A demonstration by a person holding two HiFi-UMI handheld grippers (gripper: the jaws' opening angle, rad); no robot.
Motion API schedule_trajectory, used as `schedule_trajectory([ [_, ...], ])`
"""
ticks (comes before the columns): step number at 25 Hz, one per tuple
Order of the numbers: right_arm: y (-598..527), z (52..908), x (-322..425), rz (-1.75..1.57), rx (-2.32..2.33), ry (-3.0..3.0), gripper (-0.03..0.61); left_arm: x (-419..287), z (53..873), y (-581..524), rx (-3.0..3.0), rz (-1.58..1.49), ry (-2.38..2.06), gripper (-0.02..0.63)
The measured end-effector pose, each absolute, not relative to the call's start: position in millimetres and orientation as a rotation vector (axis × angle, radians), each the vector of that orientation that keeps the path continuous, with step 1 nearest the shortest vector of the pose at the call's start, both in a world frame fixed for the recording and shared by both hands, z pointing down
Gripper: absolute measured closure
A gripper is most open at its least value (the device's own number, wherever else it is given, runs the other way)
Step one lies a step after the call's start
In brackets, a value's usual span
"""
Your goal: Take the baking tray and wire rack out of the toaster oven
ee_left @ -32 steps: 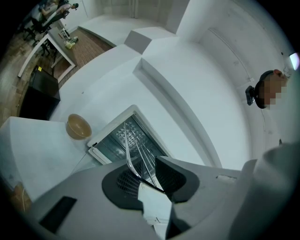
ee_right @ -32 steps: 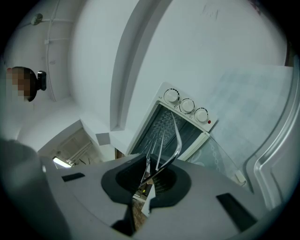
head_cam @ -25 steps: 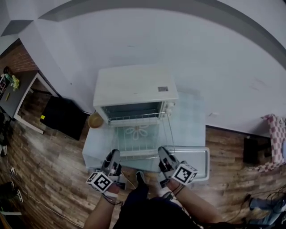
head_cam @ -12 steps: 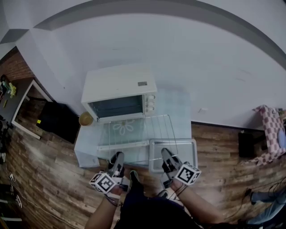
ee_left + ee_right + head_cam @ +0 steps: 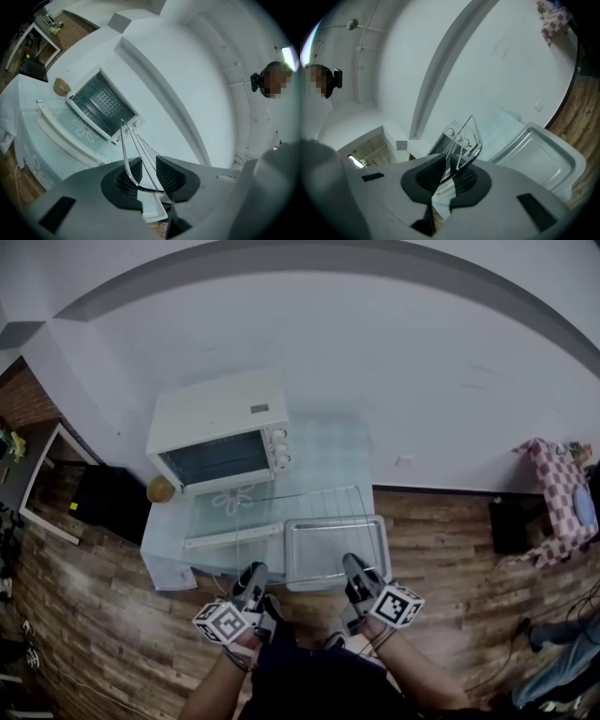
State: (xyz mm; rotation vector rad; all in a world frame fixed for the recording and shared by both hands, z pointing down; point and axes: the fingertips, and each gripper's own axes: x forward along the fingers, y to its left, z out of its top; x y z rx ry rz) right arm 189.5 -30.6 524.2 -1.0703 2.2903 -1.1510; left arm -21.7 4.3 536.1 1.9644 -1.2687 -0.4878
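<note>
left gripper pinches rack edge | right gripper pinches rack too | rack overlaps tray, centre | oven upper left

Lighting, as I read it: bright, soft and even across the plain white plaster wall; brown wood-plank floor dimmer at eight o'clock. Small white light patch at two o'clock. Fisheye bend throughout. Gripper views vignetted black at corners, six o'clock foreground soft.
</note>
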Motion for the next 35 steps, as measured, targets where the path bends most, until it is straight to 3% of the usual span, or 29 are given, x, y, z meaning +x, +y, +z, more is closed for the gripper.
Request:
schedule_trajectory([
  [15, 19, 592, 282, -1.261, -1.193, 2.211, 0.540, 74, 609, 38, 1.912, -0.305, -1.129, 0.518],
  [35, 9, 675, 293, -1.469, -1.235, 2.114, 0.540, 84, 688, 26, 1.732, -0.191, -1.100, 0.518],
])
